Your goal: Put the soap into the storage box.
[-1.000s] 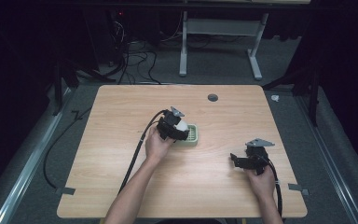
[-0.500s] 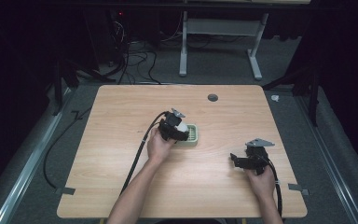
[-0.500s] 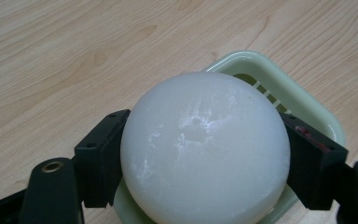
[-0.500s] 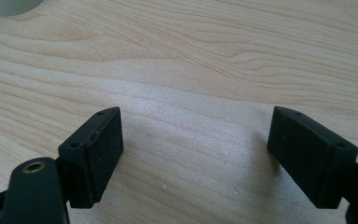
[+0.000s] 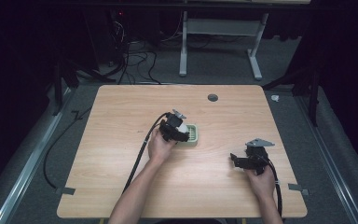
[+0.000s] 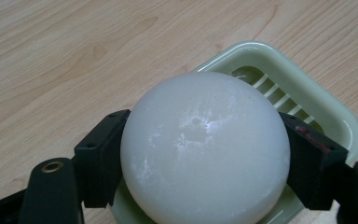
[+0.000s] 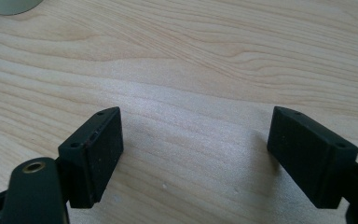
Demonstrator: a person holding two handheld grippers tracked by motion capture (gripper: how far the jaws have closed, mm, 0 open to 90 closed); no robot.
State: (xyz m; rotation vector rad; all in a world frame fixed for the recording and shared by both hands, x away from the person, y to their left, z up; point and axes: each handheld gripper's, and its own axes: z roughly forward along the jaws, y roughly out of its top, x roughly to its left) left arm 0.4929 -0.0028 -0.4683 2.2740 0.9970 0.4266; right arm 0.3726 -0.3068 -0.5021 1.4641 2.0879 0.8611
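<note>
The left gripper (image 6: pixel 205 154) is clamping a white ball (image 6: pixel 205 149) over the green dish (image 6: pixel 307 100); the right gripper (image 7: pixel 196 158) is hovering above the table (image 7: pixel 191 60), jaws apart

Ball (image 6: pixel 205 149) over tray (image 6: pixel 307 100), mid-table (image 5: pixel 121 140).

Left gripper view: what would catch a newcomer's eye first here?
A round white soap bar clamped in the left gripper, right over a pale green slatted soap dish near the table's middle. Off to the right, the right gripper gapes open over bare wood.
</note>
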